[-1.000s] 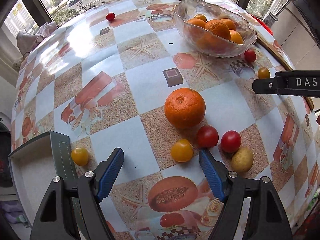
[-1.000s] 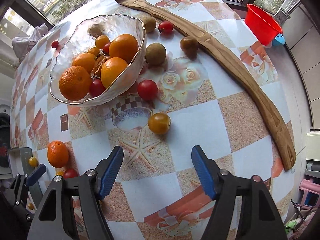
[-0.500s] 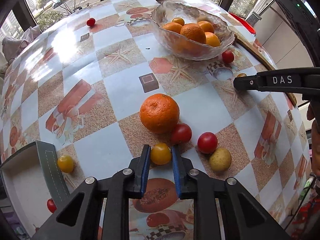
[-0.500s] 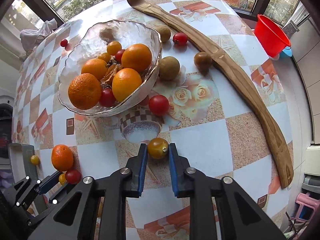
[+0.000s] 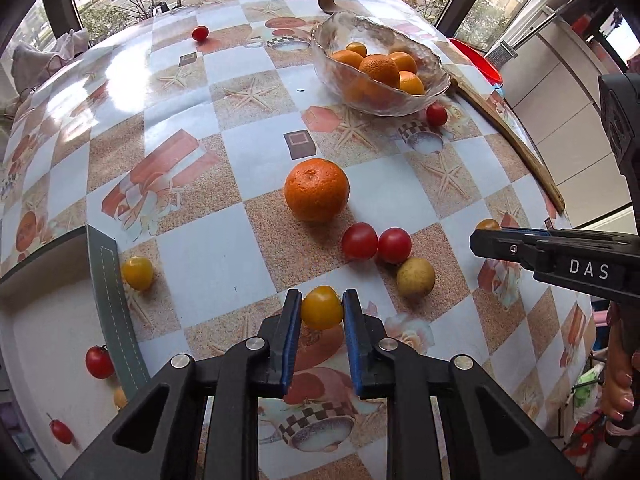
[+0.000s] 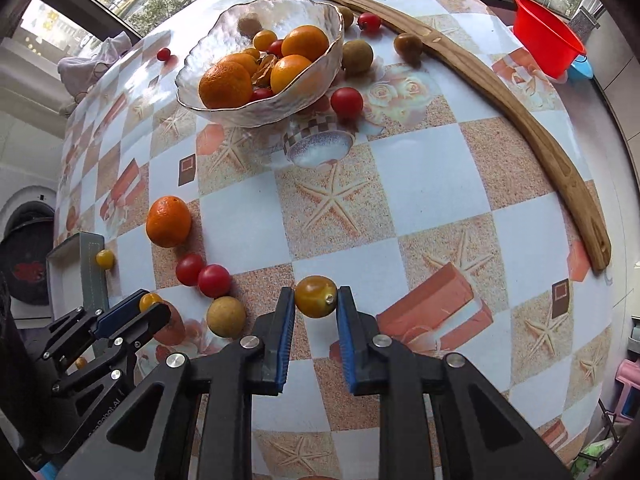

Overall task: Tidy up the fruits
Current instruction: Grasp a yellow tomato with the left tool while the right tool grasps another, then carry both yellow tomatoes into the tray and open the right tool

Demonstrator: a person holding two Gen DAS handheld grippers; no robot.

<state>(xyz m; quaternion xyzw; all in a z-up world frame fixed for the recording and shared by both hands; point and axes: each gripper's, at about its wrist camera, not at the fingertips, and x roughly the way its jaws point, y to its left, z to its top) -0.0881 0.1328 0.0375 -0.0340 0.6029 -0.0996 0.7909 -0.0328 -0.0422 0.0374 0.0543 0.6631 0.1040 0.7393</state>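
My left gripper [image 5: 321,308] is shut on a yellow cherry tomato [image 5: 322,307], held just above the patterned tablecloth. My right gripper [image 6: 316,297] is shut on another yellow cherry tomato [image 6: 315,296], also off the cloth. A glass bowl [image 6: 320,80] holding oranges and small fruits stands at the far side, seen too as the bowl [image 5: 332,52] in the left wrist view. On the cloth lie a loose orange [image 5: 317,189], two red tomatoes [image 5: 359,241], a pale round fruit [image 5: 416,277] and a yellow tomato [image 5: 137,273].
A long curved wooden tray [image 6: 520,120] runs along the table's right edge, with brown fruits and a red tomato [image 6: 346,101] beside the bowl. A red basin [image 6: 546,42] sits beyond it. A box [image 5: 48,340] with small tomatoes lies off the table's left edge.
Both grippers went from wide open to shut, each on a yellow tomato. Both have since lifted their tomato and shifted, so the table looks farther away.
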